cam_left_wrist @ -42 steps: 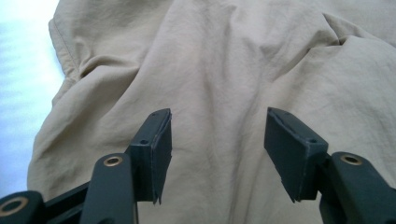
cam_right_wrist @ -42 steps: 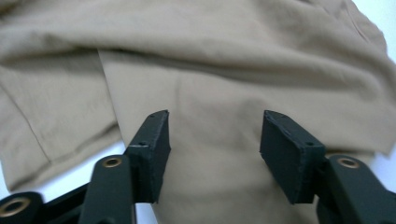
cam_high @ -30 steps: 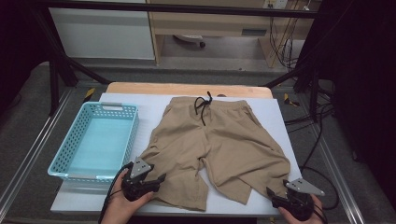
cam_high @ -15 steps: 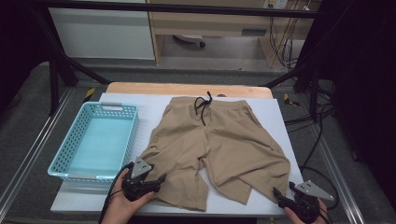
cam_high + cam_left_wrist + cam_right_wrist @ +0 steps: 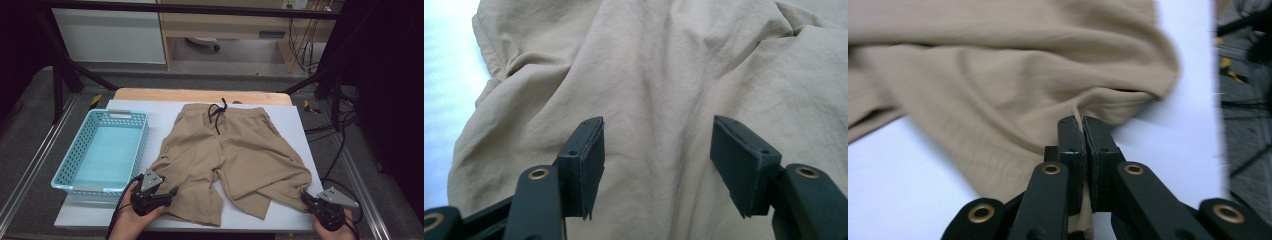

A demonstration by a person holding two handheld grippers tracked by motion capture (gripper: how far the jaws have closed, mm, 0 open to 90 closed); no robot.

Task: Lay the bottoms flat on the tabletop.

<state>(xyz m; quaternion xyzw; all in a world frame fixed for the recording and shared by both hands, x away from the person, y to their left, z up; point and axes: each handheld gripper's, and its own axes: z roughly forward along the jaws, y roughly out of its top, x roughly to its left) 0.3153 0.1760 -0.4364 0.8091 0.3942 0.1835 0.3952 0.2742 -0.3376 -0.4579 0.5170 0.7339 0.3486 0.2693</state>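
The tan shorts (image 5: pixel 232 155) lie spread flat on the white table (image 5: pixel 300 125), waistband and black drawstring (image 5: pixel 218 114) at the far side, legs toward the person, with the blue basket (image 5: pixel 102 152) just beside them on the left. The right gripper (image 5: pixel 306 196) sits at the near right corner of the shorts, by the folded-over hem of that leg; its jaws have just been closing and now stand pressed together with a thin fold of the tan cloth pinched between the pads (image 5: pixel 1070 140). The left gripper (image 5: pixel 170 192) rests over the hem of the other leg, jaws partly open, the cloth (image 5: pixel 654 100) lying under and between the pads without being gripped.
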